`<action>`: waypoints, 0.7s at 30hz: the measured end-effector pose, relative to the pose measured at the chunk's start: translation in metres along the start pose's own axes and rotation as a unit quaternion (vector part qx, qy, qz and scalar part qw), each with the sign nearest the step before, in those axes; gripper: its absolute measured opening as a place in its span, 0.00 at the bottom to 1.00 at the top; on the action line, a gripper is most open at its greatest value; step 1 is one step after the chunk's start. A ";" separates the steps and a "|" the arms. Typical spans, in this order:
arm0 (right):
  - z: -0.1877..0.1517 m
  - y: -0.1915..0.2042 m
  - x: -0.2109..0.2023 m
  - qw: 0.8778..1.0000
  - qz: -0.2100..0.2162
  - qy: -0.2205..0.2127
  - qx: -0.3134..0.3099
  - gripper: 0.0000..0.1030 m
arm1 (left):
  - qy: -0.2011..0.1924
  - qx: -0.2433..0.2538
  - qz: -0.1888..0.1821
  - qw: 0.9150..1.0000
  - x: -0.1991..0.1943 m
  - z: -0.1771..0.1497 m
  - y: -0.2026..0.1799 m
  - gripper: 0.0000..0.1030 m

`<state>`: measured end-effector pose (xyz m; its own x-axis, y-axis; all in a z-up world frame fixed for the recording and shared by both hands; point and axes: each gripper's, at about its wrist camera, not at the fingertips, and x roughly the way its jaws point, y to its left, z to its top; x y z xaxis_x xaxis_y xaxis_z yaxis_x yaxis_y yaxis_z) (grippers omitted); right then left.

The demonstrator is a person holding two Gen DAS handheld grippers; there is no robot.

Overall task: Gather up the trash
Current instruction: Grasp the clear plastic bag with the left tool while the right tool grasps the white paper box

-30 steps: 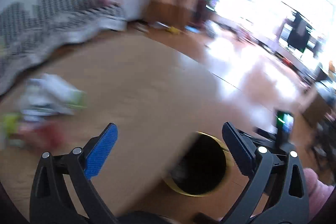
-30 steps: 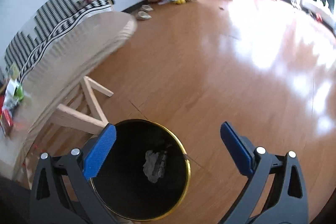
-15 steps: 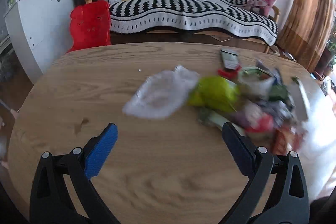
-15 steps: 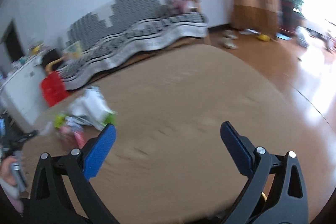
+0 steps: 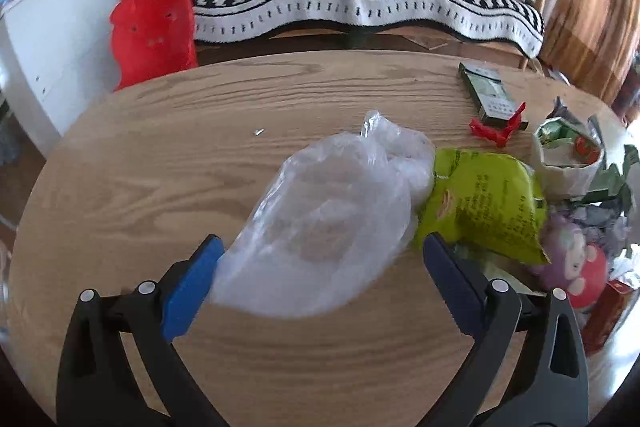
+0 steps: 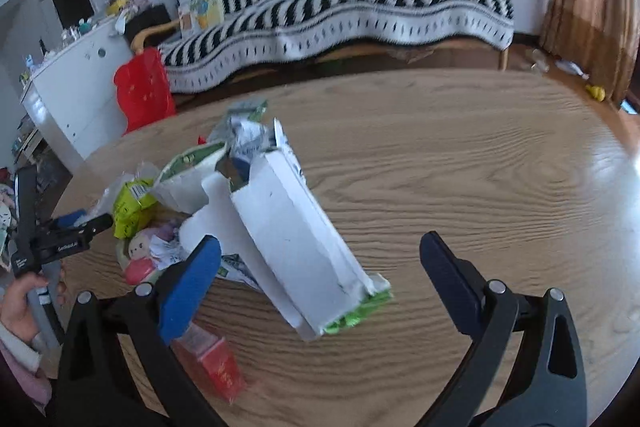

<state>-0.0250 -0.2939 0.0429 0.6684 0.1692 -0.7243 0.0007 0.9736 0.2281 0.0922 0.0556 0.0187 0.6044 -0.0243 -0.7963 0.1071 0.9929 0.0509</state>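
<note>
Trash: a loose pile lies on the wooden tabletop (image 5: 132,187); nothing visible in these views has been removed from it yet.
Clear plastic bag (image 5: 332,223): crumpled at the pile's near edge, lying between the fingers of the left tongs (image 5: 320,279) and touching the blue pad on the left side.
Lime-green snack bag (image 5: 484,203): just beside the plastic bag, partly under it.
Other litter: a torn white carton (image 6: 296,239) tilted on top of the heap, a small red box (image 6: 216,367) near the table edge, a dark flat packet (image 5: 486,95) and a red scrap (image 5: 496,129) farther back.
Left tongs: spread wide, empty, framing the plastic bag.
Right tongs (image 6: 320,283): spread wide, empty, with the white carton's lower end between the fingers.
Bin: not in view in either picture.
Done: cannot tell if anything has been binned.
Left: by my judgement nearly all of it, since every piece seen must be gripped and carried off; the plastic bag and the carton look like the first picks.
</note>
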 end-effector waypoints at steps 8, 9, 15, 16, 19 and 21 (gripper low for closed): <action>0.002 -0.002 0.024 1.000 0.004 0.022 -0.003 0.40 | -0.005 0.013 -0.027 1.000 0.025 0.011 -0.003 0.52; 0.001 -0.004 0.023 1.000 0.003 0.018 0.004 0.40 | -0.005 0.015 -0.029 0.999 0.023 0.011 -0.004 0.28; -0.004 -0.004 -0.018 0.999 -0.001 -0.049 0.009 0.39 | -0.033 -0.024 -0.054 0.998 -0.005 0.015 0.004 0.04; -0.005 -0.005 -0.023 0.998 0.002 -0.053 0.013 0.39 | -0.041 -0.030 -0.056 0.997 -0.011 0.016 0.005 0.04; -0.007 -0.007 -0.034 0.998 0.006 -0.062 0.023 0.39 | -0.069 -0.054 -0.062 0.994 -0.035 0.017 0.010 0.04; -0.010 -0.011 -0.039 0.997 0.005 -0.065 0.030 0.39 | -0.081 -0.057 -0.055 0.994 -0.047 0.016 0.011 0.04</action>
<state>-0.0588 -0.3096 0.0625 0.7591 0.1540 -0.6325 0.0352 0.9605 0.2761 0.0779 0.0659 0.0660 0.7144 -0.1423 -0.6851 0.0941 0.9897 -0.1075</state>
